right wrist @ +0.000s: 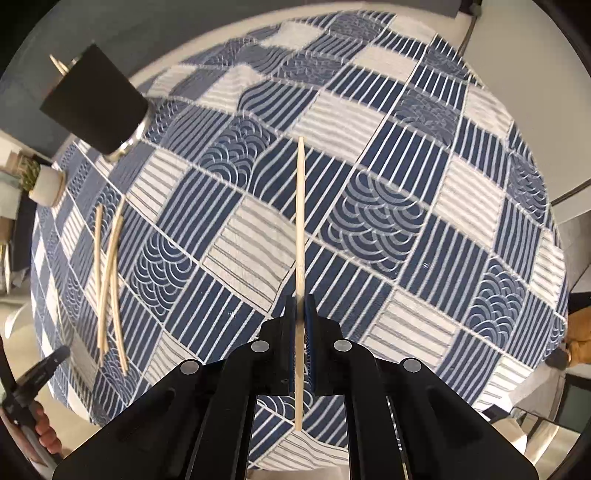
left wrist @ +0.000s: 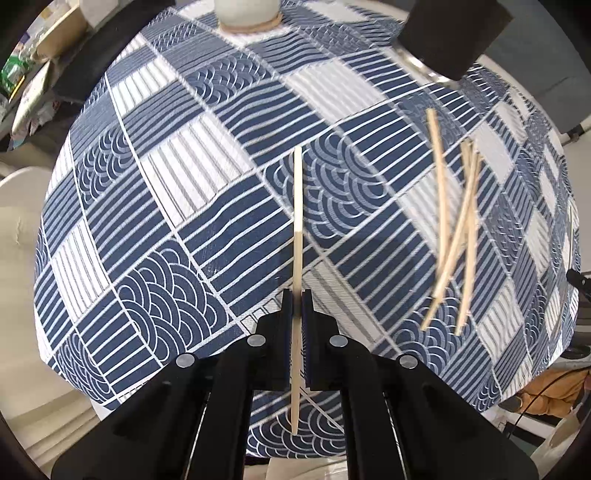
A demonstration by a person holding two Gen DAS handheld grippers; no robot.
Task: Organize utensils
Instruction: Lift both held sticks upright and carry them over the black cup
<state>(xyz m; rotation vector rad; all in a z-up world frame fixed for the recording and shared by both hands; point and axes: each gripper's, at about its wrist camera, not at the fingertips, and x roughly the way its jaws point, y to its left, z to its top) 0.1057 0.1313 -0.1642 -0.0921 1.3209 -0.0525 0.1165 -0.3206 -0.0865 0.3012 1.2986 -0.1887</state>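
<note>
Loose chopsticks are spread on the surface, to the right in the left view. A holder is set beyond them, and a pot at the far edge.

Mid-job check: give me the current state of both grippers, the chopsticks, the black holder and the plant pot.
left gripper: shut on a chopstick.
right gripper: shut on a second chopstick.
loose chopsticks: lying flat on the tablecloth, some crossing each other.
black holder: standing on the cloth, chopstick tips poking out of its top.
plant pot: upright near the table edge.
</note>
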